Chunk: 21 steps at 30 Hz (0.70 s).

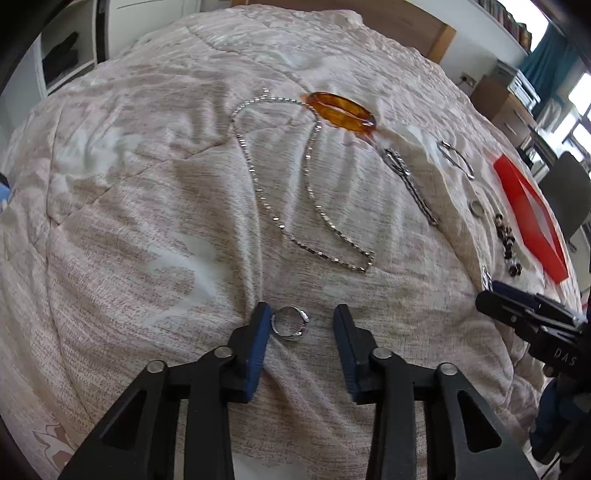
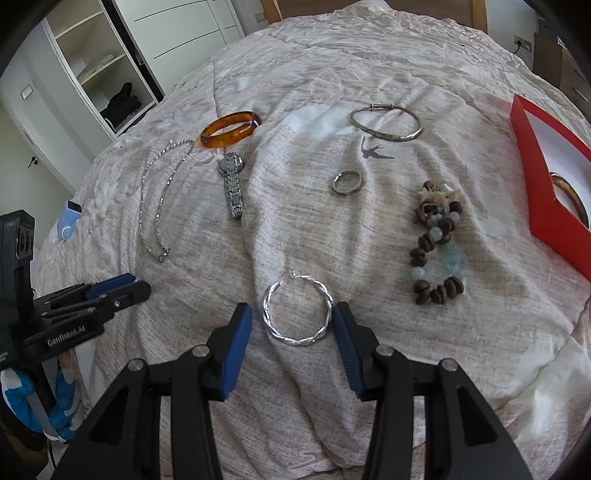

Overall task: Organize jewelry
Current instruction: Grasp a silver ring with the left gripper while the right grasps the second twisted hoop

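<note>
Jewelry lies on a pale quilted bedspread [image 1: 147,206]. My left gripper [image 1: 302,317] is open, with a small silver ring [image 1: 290,325] lying between its fingers, close to the left pad. My right gripper [image 2: 291,317] is open around a twisted silver bangle [image 2: 297,314] that lies flat on the bed. Farther off lie a silver chain necklace [image 1: 280,177], an amber bangle [image 1: 341,110], a metal watch [image 2: 232,181], a thin silver bangle [image 2: 386,122], a plain ring [image 2: 347,182] and a brown bead bracelet [image 2: 437,243].
An open red box [image 2: 546,155] with a white inside holds a brown bangle [image 2: 572,195] at the right edge of the bed. A wardrobe with open shelves [image 2: 92,66] stands at the back left. A wooden headboard [image 1: 406,26] is behind the bed.
</note>
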Each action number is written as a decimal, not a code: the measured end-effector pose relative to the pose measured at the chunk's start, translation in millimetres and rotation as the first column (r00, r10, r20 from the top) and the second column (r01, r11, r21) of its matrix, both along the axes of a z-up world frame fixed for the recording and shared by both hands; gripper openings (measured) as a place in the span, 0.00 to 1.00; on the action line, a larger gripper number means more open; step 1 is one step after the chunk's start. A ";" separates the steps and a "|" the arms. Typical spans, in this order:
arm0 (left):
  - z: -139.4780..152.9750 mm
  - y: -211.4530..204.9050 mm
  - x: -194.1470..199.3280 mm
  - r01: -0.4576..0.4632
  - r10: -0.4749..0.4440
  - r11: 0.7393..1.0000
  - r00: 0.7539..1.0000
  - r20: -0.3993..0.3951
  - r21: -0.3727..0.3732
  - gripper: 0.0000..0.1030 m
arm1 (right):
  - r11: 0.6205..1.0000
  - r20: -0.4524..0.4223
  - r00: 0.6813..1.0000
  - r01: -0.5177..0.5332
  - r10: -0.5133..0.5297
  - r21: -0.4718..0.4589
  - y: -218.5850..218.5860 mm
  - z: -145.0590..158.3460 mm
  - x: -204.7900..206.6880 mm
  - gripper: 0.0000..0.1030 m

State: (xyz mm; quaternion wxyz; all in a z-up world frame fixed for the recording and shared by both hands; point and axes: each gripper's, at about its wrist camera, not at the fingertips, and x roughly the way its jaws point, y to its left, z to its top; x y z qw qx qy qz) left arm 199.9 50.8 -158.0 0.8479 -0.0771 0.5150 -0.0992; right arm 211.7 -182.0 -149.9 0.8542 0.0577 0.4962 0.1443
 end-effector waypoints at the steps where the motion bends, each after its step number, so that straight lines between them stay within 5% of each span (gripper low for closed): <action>1: -0.3 1.4 -0.2 -0.005 0.005 1.000 1.000 -0.002 -0.002 0.29 | 1.000 0.000 1.000 0.000 0.000 -0.001 -0.2 -0.1 -0.2 0.43; 21: -0.2 -1.4 -1.9 0.002 -0.002 0.999 1.000 0.008 0.040 0.21 | 1.000 -0.008 1.000 0.023 -0.023 0.008 -0.2 -5.0 6.0 0.43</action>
